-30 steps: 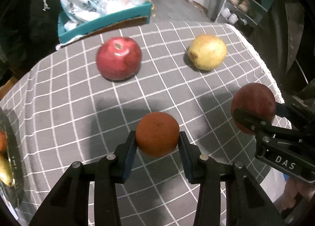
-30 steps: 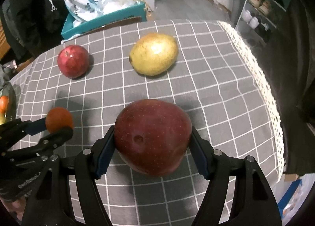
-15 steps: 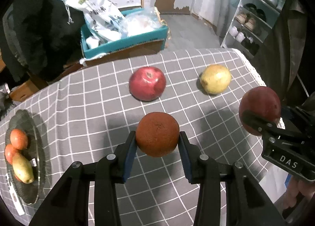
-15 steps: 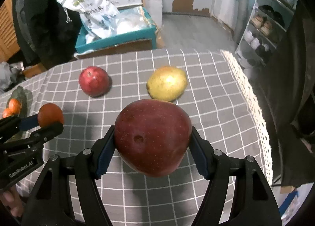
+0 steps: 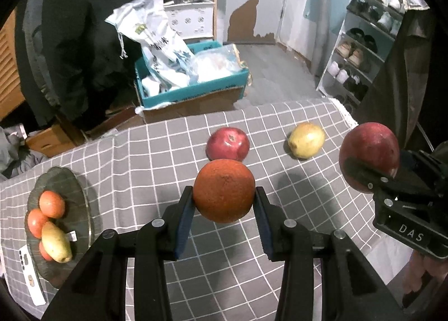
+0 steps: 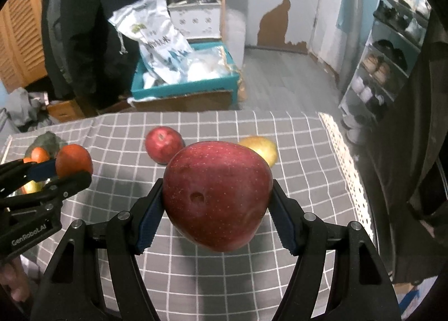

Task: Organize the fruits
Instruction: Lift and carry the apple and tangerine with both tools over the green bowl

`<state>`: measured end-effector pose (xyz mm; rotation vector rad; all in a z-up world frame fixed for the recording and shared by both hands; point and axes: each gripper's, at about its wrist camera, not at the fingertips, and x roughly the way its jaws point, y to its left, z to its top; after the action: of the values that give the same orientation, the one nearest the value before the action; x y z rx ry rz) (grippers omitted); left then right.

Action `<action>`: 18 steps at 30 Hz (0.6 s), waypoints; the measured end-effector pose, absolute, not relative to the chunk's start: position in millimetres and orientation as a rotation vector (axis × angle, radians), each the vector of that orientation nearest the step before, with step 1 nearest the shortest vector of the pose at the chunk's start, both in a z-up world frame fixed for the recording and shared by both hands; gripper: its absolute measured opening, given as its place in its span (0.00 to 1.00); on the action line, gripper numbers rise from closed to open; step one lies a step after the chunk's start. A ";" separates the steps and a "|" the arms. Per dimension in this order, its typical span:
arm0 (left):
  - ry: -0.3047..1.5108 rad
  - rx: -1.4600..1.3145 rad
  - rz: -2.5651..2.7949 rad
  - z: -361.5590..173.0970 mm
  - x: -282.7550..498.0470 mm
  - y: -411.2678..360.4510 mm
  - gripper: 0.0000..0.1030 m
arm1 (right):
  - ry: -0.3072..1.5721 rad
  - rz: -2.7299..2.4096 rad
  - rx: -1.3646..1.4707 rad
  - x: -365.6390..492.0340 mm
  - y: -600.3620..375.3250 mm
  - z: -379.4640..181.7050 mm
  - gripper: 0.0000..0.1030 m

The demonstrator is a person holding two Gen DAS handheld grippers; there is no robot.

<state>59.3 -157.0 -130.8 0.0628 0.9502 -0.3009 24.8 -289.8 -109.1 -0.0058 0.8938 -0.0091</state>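
Above the bench: both claws hang over the grey white-checked cloth of the bench, each carrying a fruit clear of it.
Left claw: the left claw is clamped on a round, rough-skinned orange, blue pads pressed to both its sides.
Right claw: the right claw is closed around a large dark-red speckled apple, held wider than the left; it appears at the right edge of the left view.
On the cloth, far side: a smaller shiny red apple lies left of a yellow-green pear, the two apart.
Left edge: a dark glass plate holds orange-red round fruits and a yellow pear; a white phone lies just beside its near rim.
Beyond the bench: a teal cardboard box of white plastic bags stands on the floor.
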 end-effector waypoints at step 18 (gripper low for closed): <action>0.876 0.006 -0.241 -99.7 47.5 -104.9 0.41 | 0.818 0.084 -0.043 21.8 -243.5 -78.5 0.69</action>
<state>47.5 -104.9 -99.7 0.0063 0.8757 -0.2415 21.8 -243.5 -78.5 -0.0426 0.8177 0.0843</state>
